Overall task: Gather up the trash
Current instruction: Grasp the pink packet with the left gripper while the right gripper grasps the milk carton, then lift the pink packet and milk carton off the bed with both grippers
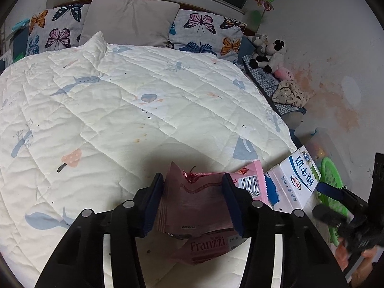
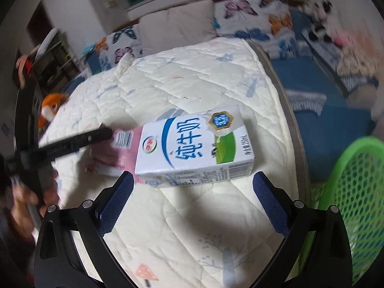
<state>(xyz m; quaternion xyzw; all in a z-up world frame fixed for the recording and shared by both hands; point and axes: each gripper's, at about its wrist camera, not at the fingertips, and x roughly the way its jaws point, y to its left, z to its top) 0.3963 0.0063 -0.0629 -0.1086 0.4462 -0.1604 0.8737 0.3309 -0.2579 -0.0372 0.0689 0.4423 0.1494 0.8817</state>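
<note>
Squeezing my left gripper (image 1: pixel 192 201) partway closed on a crumpled pink Franzzi wrapper (image 1: pixel 194 206) lying on the quilt (image 1: pixel 120 110), my right gripper (image 2: pixel 193 192) spread wide, empty, behind the milk carton (image 2: pixel 192 146), carton flat, long axis crosswise, beside a green basket (image 2: pixel 355 192).

Left gripper (image 1: pixel 192 180) on a pink wrapper (image 1: pixel 194 206)
Its pads press the wrapper's sides over the quilted bed (image 1: pixel 120 110); a milk carton (image 1: pixel 292 180) lies just right.

Both wrist cameras look steeply down, close over the quilt (image 1: pixel 134 110) at the bed's foot, facing the pillows. The right sits nearer the green basket (image 2: pixel 355 182). Both see the milk carton (image 1: pixel 295 182).
</note>
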